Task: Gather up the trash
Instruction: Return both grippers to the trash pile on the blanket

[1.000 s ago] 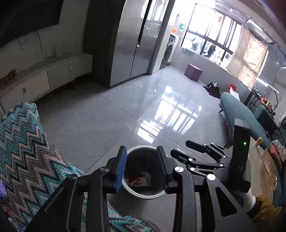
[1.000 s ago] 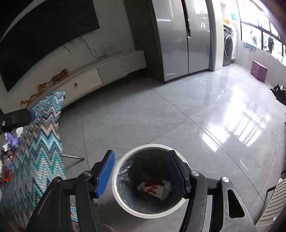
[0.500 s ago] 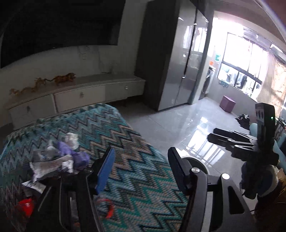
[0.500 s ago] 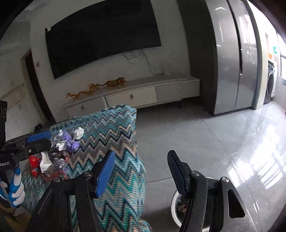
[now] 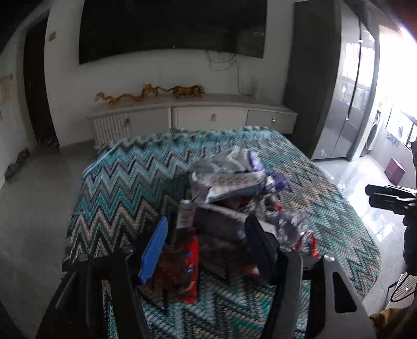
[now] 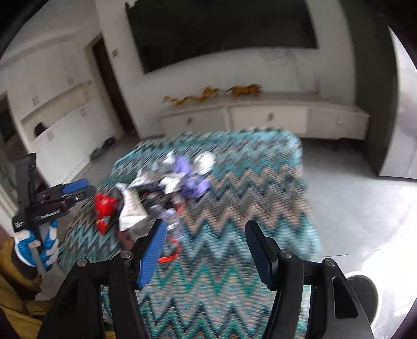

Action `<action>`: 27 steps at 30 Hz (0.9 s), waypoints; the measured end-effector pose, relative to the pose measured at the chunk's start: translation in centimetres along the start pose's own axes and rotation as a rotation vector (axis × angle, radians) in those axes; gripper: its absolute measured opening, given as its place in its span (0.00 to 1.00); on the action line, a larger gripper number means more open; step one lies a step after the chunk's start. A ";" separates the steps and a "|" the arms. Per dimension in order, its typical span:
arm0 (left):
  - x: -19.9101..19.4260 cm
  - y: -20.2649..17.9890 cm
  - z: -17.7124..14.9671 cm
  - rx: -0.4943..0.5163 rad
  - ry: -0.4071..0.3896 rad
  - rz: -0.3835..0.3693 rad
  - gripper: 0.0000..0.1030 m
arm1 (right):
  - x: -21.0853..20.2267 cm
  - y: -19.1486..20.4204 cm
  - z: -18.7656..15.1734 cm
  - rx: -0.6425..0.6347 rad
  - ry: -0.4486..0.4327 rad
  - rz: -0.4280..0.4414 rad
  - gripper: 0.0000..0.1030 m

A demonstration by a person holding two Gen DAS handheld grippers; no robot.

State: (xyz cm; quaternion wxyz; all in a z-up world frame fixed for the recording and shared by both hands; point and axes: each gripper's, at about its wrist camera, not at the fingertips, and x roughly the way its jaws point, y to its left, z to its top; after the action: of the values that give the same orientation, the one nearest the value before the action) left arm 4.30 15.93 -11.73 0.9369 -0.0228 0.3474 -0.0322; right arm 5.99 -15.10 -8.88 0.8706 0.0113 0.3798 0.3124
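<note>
A pile of crumpled wrappers [image 5: 229, 182] in silver, white and purple lies on a table under a teal zigzag cloth [image 5: 117, 187]. A red wrapper [image 5: 189, 260] sits at the pile's near side. My left gripper [image 5: 206, 219] hovers open just over that near side, with nothing pinched. My right gripper [image 6: 205, 221] is open and empty above bare cloth [image 6: 247, 187], to the right of the pile [image 6: 161, 187]. The left gripper [image 6: 75, 190] and the gloved hand that holds it show at the left edge. A dark bin with a white rim [image 6: 362, 289] peeks in at the bottom right.
A low white cabinet [image 5: 208, 117] with golden figurines stands against the wall beyond the table, under a dark wall screen [image 5: 172, 23]. A tall grey fridge [image 5: 349, 104] is at the right. Glossy grey floor [image 6: 351, 195] surrounds the table.
Both grippers have swung away from above the bin to the cloth-covered table and its trash pile. The left jaws stand wider than a second ago.
</note>
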 end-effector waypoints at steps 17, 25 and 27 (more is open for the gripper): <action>4.3 3.9 -3.5 -0.070 0.071 0.001 0.55 | 10.4 7.3 -0.9 -0.144 0.227 0.195 0.60; 5.0 4.5 -3.8 -0.093 0.074 -0.039 0.36 | 14.0 11.0 -1.8 -0.281 0.310 0.221 0.60; 5.0 4.6 -3.9 -0.102 0.075 -0.048 0.31 | 15.1 11.3 -2.4 -0.297 0.346 0.213 0.60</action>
State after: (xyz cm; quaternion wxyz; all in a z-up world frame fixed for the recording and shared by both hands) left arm 5.72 20.09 -18.22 0.9197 -0.0777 0.3830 -0.0378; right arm 6.14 1.81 -17.53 0.7470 -0.1302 0.4698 0.4521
